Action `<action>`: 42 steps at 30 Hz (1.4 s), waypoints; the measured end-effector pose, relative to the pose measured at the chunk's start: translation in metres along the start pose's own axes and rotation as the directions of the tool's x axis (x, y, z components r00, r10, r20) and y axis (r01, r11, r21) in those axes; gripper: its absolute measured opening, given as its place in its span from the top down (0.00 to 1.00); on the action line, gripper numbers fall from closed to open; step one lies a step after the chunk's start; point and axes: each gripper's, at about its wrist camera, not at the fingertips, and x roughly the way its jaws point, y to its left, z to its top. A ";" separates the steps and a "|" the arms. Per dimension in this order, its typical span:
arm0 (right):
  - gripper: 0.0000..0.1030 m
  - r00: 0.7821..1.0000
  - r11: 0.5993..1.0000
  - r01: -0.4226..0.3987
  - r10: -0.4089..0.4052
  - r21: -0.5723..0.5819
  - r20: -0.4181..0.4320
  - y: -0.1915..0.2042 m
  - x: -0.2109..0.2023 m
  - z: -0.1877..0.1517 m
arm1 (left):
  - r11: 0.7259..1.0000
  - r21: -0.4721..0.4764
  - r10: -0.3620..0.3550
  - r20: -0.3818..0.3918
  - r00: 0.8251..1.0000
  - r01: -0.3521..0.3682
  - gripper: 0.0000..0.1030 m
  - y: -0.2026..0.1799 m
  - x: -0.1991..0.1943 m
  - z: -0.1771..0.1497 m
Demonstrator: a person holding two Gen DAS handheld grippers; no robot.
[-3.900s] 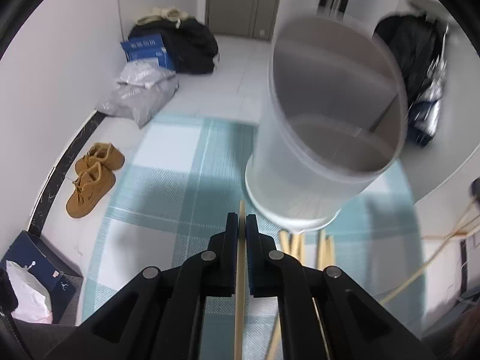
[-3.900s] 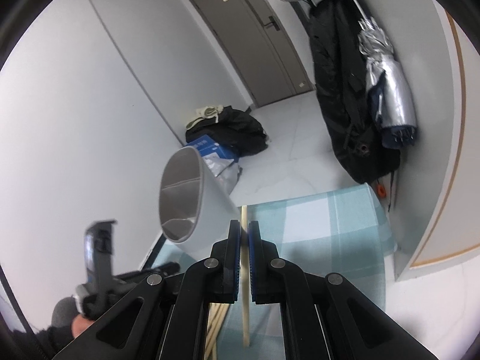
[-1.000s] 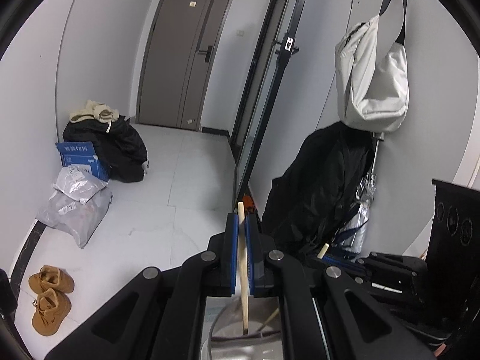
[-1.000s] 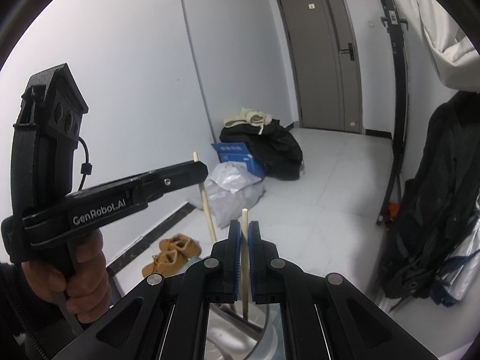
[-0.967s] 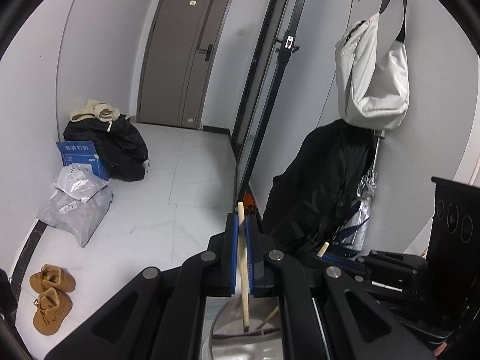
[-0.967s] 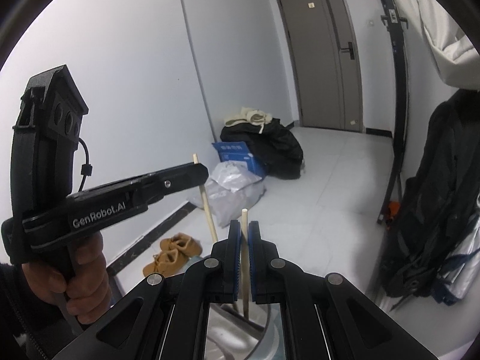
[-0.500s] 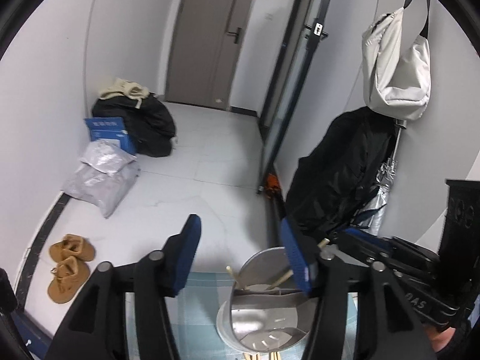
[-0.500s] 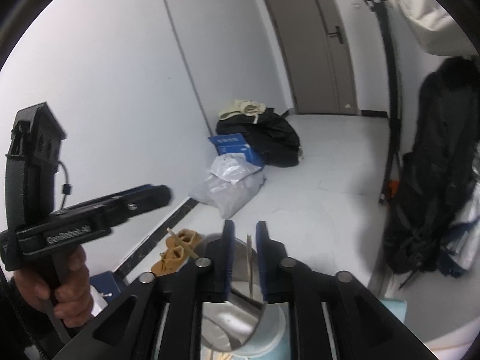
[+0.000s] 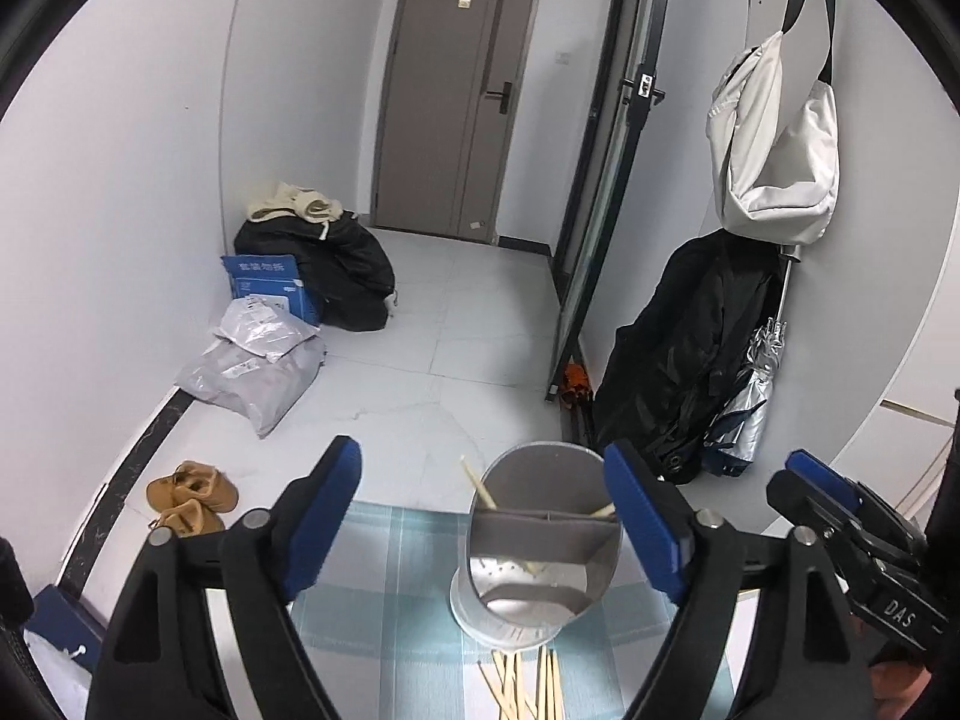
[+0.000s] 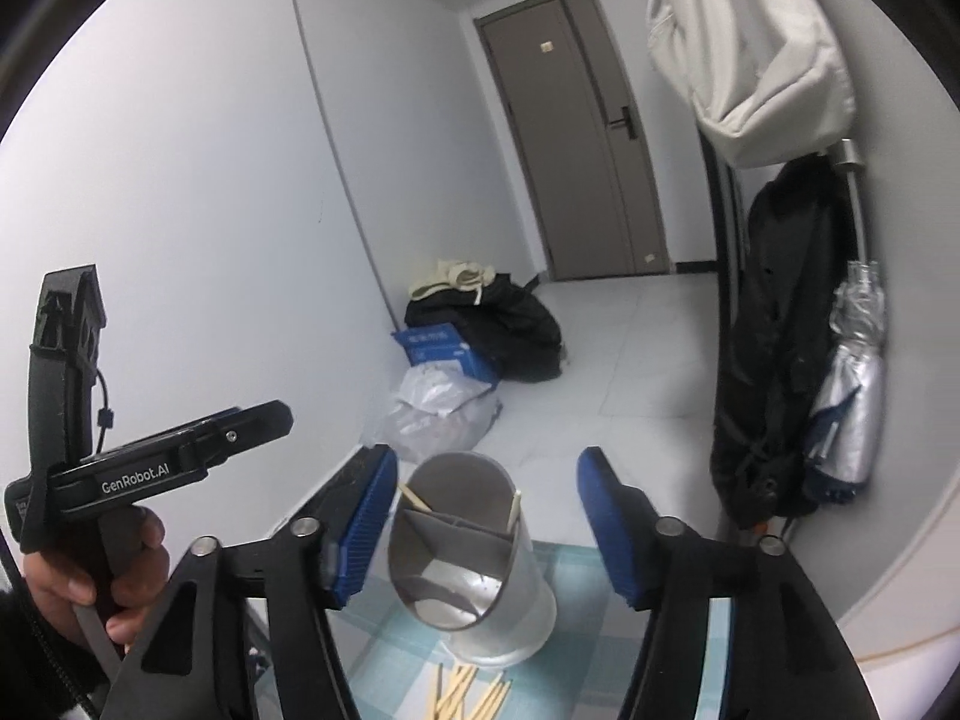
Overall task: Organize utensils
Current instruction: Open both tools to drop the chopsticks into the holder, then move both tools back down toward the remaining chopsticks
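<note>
Both chopsticks [image 9: 477, 485] now released into holder [image 9: 540, 546]; left tool [image 9: 480, 516] and right tool [image 10: 486, 516] opening, empty.

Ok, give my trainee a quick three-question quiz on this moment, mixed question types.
1. True or false: the left gripper is clamped on a chopstick.
2. How many chopsticks stand in the holder? A) none B) two C) five
3. Fill in: the loose chopsticks lie on the ____ in front of the holder.

Key:
1. False. Its jaws are opening with nothing between the pads; the right gripper is opening too, also empty.
2. B. One leans at the left rim, one at the right rim.
3. Checked cloth.
</note>
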 end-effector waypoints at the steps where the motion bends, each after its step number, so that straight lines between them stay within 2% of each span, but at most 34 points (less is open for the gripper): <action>1: 0.35 1.000 1.000 0.004 -0.004 0.005 0.007 0.002 -0.003 -0.003 | 1.000 -0.007 0.008 0.005 1.000 -0.008 0.18 0.000 -0.003 -0.003; 4: 0.28 1.000 1.000 0.017 -0.018 0.018 0.020 0.005 -0.012 -0.012 | 1.000 -0.021 0.010 0.017 1.000 -0.009 0.13 0.003 -0.010 -0.013; 10: 0.20 0.998 0.998 0.052 -0.053 0.027 0.039 0.013 -0.021 -0.034 | 0.999 -0.037 0.020 0.027 0.999 -0.019 0.06 0.007 -0.013 -0.043; 15: 0.17 0.995 0.996 0.084 -0.084 0.005 0.049 0.017 -0.024 -0.056 | 0.997 -0.046 0.061 0.049 0.997 -0.059 0.04 0.015 -0.011 -0.065; 23: 0.15 0.992 0.992 0.124 -0.124 -0.016 0.029 0.015 -0.027 -0.080 | 0.996 -0.046 0.072 -0.002 0.997 -0.072 0.04 0.024 0.005 -0.091; 33: 0.15 0.984 0.989 0.135 -0.141 -0.058 -0.110 0.014 -0.002 -0.112 | 0.996 -0.060 0.058 -0.087 0.995 -0.063 0.04 0.033 0.023 -0.108; 38: 0.15 0.977 0.990 0.124 -0.134 -0.072 -0.167 0.014 0.012 -0.123 | 0.988 -0.139 0.042 -0.141 0.989 -0.062 0.04 0.054 0.030 -0.106; 42: 0.16 0.962 0.992 0.099 -0.115 -0.075 -0.247 0.018 0.030 -0.133 | 0.976 -0.205 0.045 -0.159 0.986 -0.078 0.04 0.072 0.031 -0.104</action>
